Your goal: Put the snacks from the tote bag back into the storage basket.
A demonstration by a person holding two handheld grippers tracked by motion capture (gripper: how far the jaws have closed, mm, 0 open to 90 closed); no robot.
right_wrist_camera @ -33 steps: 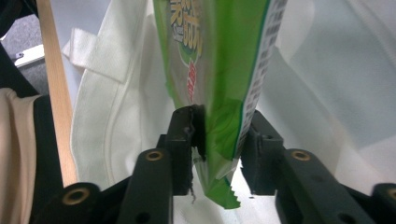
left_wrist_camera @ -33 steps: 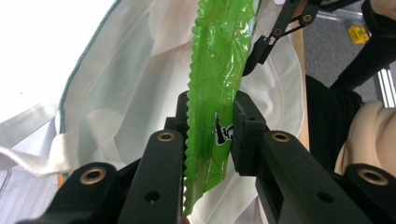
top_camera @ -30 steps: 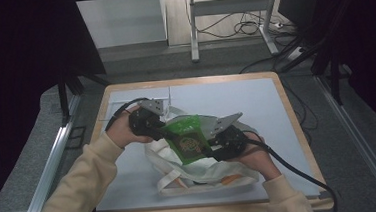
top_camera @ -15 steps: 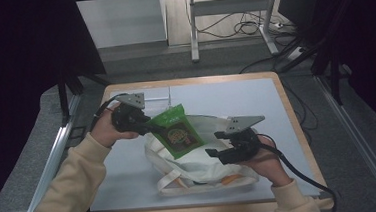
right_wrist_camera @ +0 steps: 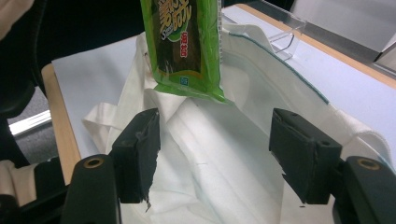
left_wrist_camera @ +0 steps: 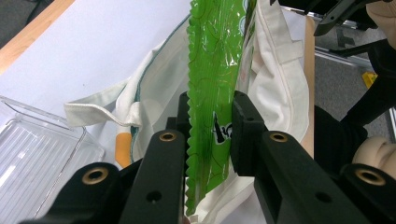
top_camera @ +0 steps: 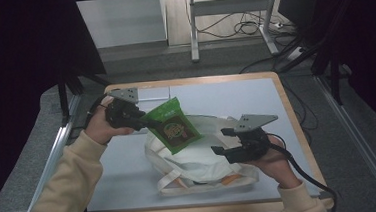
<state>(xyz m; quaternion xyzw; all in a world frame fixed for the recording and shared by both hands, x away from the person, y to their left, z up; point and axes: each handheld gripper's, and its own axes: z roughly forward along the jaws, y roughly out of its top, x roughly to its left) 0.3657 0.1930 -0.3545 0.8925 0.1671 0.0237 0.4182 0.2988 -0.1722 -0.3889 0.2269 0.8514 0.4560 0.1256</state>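
A green snack packet held up over a white cloth bag

The left gripper pinches one end of the green snack packet tight between its two black jaws, and the packet hangs in the air above the white cloth bag. The bag lies crumpled on the pale table. The right gripper sits low over the bag, just beside the packet but not touching it. Its jaws have just been opening and now stand wide apart with nothing between them. A clear plastic tray rests on the table near the left gripper
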